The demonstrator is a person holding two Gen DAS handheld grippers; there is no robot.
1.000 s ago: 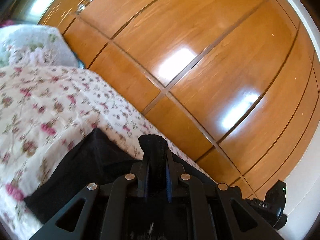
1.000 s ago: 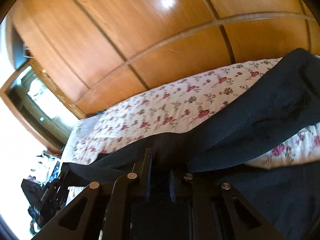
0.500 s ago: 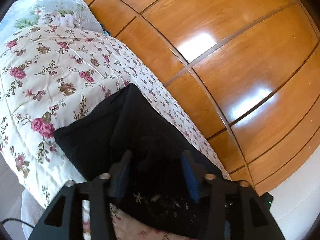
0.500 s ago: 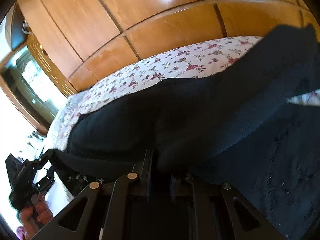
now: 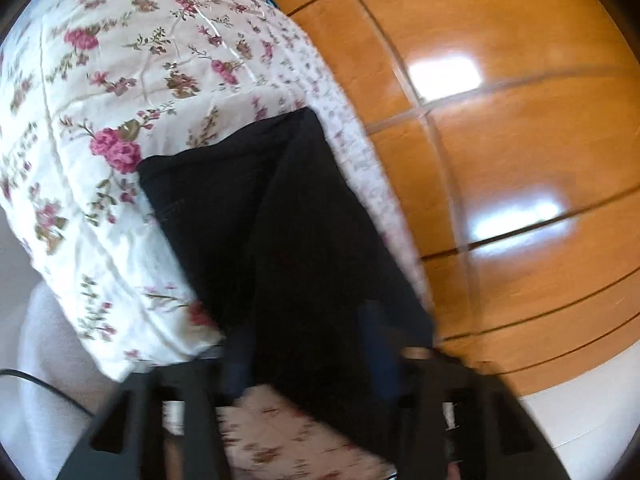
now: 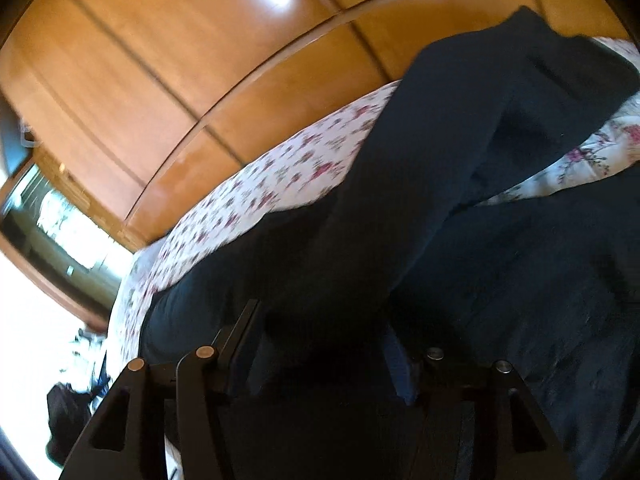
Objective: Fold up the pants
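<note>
Black pants (image 5: 276,216) lie on a floral bedspread (image 5: 100,92), one leg folded over along the bed's edge by the wardrobe. My left gripper (image 5: 308,344) is open, its fingers spread either side of the near end of the fabric. In the right wrist view the pants (image 6: 440,168) run from the upper right down to my right gripper (image 6: 324,356). That gripper is open too, with dark cloth lying loose between its spread fingers. The bedspread shows there as well (image 6: 272,188).
A glossy wooden wardrobe (image 5: 500,140) stands right beside the bed, also in the right wrist view (image 6: 180,60). A pale floor (image 5: 580,420) lies below it. A bright window or mirror (image 6: 56,216) is at the far left. A black cable (image 5: 40,384) runs at lower left.
Both grippers were shut on the pants one second ago. The left opened first, then the right, letting the fabric go. Both have dropped toward the bed, and the pants now lie folded.
</note>
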